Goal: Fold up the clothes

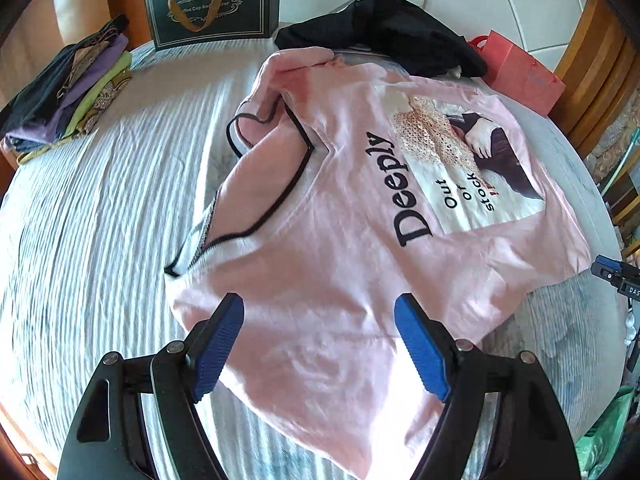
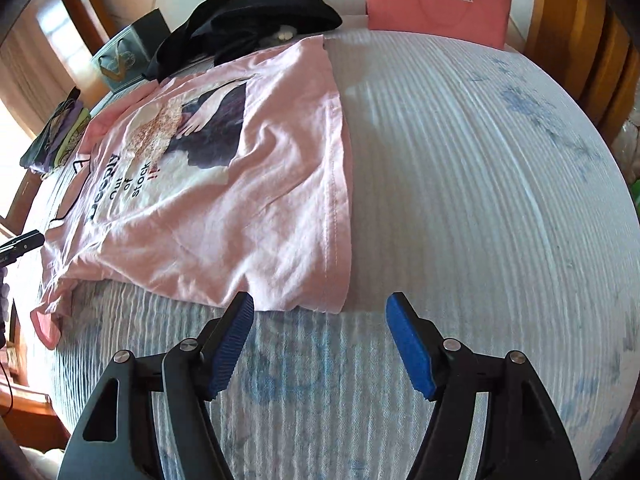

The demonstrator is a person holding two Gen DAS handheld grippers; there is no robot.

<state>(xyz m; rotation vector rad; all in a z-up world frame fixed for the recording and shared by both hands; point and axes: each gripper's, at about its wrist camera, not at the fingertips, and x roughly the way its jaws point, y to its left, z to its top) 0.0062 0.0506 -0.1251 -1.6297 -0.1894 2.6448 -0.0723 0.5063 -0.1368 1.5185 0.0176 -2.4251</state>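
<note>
Striped bed [image 2: 480, 200], pink T-shirt [image 1: 340, 280], black garment [image 1: 384, 28], folded pile [image 1: 68, 88]

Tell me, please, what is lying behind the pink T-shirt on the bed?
Behind the pink T-shirt lies a heap of black clothing, touching its far edge. A pale object peeks out underneath the heap; the rest of it is covered, so I cannot identify it.

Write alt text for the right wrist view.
The open right gripper hovers over a striped bedspread, just short of the hem corner of a pink printed T-shirt lying flat. Behind it sit black clothes and a salmon paper bag.
</note>
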